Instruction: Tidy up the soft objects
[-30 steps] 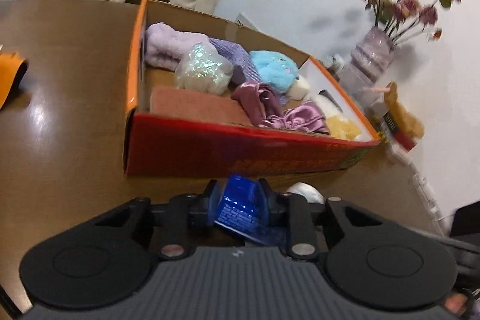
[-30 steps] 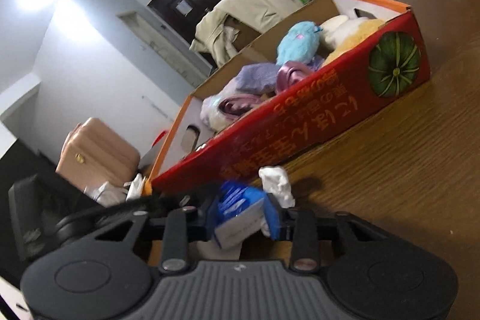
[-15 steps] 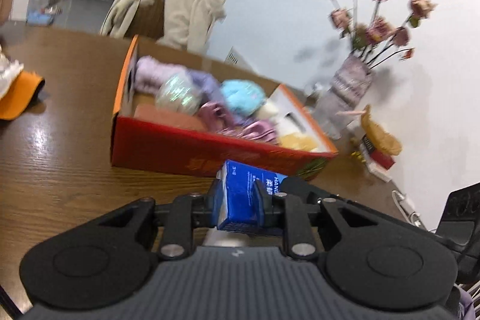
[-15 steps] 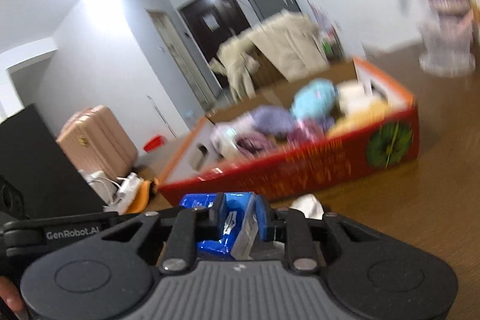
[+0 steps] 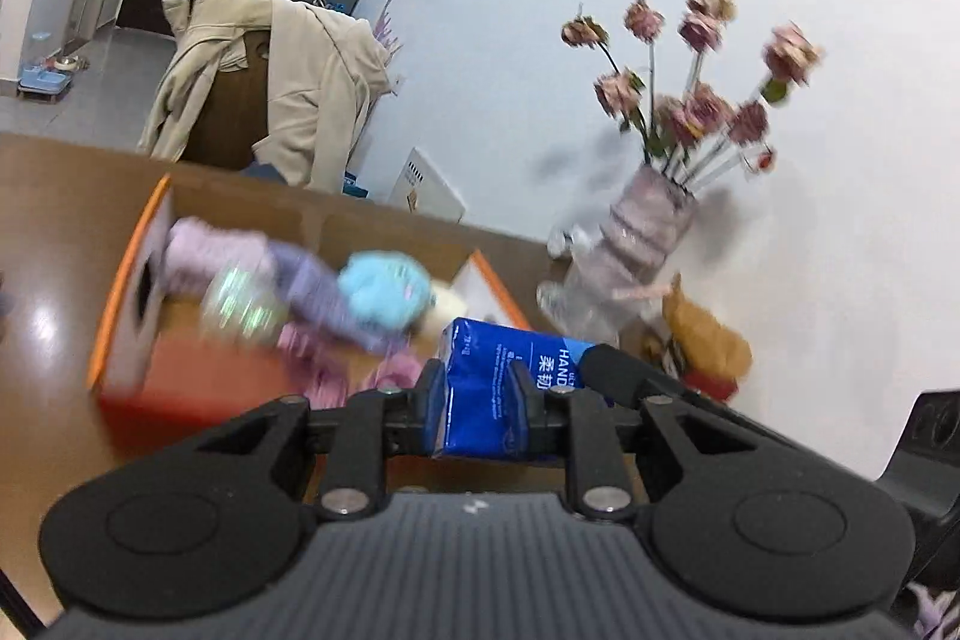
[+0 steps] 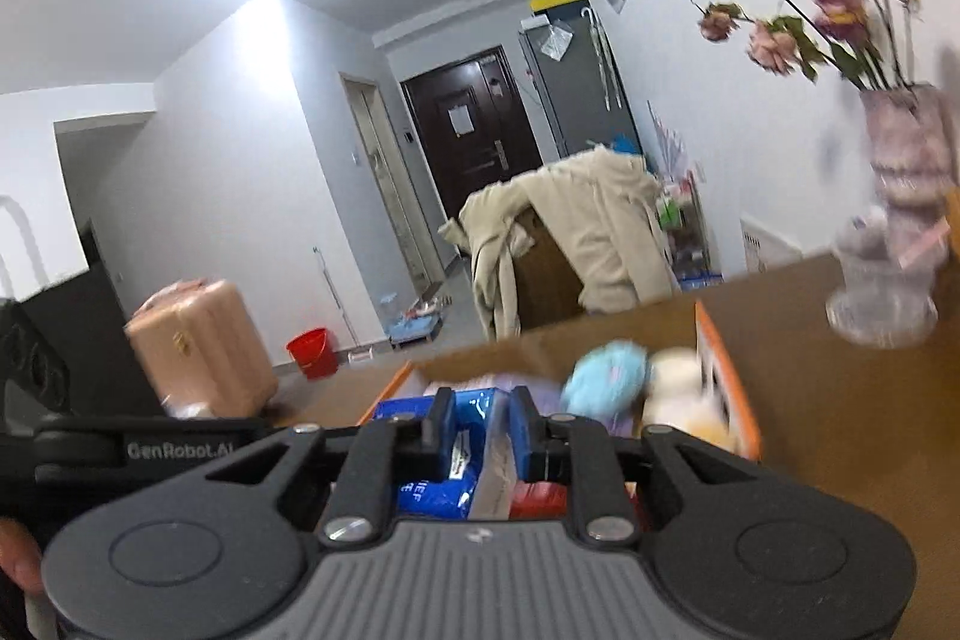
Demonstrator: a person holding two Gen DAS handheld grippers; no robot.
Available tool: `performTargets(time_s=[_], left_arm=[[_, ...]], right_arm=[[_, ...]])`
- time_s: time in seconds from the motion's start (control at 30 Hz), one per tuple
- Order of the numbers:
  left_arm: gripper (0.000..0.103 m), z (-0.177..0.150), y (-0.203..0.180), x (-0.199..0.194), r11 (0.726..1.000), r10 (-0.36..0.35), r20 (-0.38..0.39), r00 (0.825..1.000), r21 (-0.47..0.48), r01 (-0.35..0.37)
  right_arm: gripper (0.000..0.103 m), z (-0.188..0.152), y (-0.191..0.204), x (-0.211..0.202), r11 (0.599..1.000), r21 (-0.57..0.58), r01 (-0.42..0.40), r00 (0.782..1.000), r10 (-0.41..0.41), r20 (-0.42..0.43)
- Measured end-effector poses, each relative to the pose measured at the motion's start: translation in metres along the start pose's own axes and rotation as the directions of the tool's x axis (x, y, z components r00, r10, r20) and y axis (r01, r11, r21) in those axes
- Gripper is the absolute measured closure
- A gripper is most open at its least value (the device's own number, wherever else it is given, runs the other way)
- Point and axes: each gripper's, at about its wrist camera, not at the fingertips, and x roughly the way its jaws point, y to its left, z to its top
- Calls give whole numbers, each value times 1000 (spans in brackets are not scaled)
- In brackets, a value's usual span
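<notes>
1. The left gripper [image 5: 478,396] has its jaws closed on a blue tissue pack [image 5: 510,382], pinching it at the near end so most of the pack juts forward and to the right of the jaws.
2. The right gripper [image 6: 478,423] also has its jaws clamped on the blue tissue pack [image 6: 474,421], with blue wrapper spilling out to the left of and below the jaws.
3. The cardboard box [image 5: 129,292] lies ahead of and left of the left jaws; in the right wrist view its orange rim [image 6: 717,370] sits just beyond and right of the jaws, with a light-blue plush [image 6: 609,379] and other soft items inside.
4. Risk: both grips are on slick, squashy film, so the pack may slide or twist out if the two hands pull apart or tilt unevenly.
5. Risk: a low carry could catch the near box wall and shove the box; both views are motion-blurred, which suggests a fast move.
6. Risk: the vase of dried roses [image 5: 651,226] stands right of the jaws, near the box, and a wide swing could knock it.
7. Writing: the pack shows "HAND" plus Chinese characters; the left gripper's body, seen from the right wrist, reads "GenRobot.AI" [image 6: 180,451].
</notes>
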Motion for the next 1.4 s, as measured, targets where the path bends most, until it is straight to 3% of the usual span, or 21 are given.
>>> performTargets(time_s=[0.17, 0.3, 0.4, 0.57, 0.63, 0.77, 0.9, 1.03, 1.1, 1.2, 1.3, 1.4], left_arm=[[81, 42, 19, 86, 997, 67, -59, 996, -29, -69], [81, 36, 46, 149, 989, 119, -174, 978, -64, -132], [81, 20, 57, 176, 988, 126, -262, 957, -54, -144], [78, 15, 62, 180, 985, 151, -268, 952, -35, -166], [74, 16, 60, 172, 985, 162, -245, 956, -14, -170], [73, 28, 48, 129, 987, 158, -178, 971, 50, -151], [66, 35, 26, 61, 969, 187, -63, 980, 173, -174], [57, 24, 10, -5, 949, 190, 12, 982, 252, -187], [52, 9, 4, -30, 938, 205, 35, 978, 280, -207], [44, -31, -4, -66, 915, 214, 71, 974, 334, -226], [39, -76, -8, -91, 913, 223, 71, 972, 335, -234], [38, -119, -10, -111, 913, 243, 67, 968, 322, -251]], right_arm=[[84, 36, -44, 86, 1000, 4, 9, 997, -8, -81], [84, 28, -79, 154, 999, 21, 46, 974, -40, -222], [85, 12, -93, 178, 996, 18, 93, 949, -83, -304], [93, -7, -78, 195, 978, -144, 152, 907, -196, -373], [94, -10, -70, 197, 959, -223, 176, 907, -246, -343], [87, 1, -51, 174, 947, -267, 178, 927, -252, -277], [84, 35, -33, 116, 949, -270, 166, 963, -214, -161], [82, 55, -16, 53, 951, -272, 147, 980, -178, -90], [73, 54, -9, 22, 954, -268, 136, 985, -159, -67], [66, 33, -2, -18, 960, -245, 133, 989, -144, -30], [64, -4, 5, -54, 970, -217, 112, 992, -120, -23], [55, -47, 15, -83, 972, -210, 109, 993, -115, -17]])
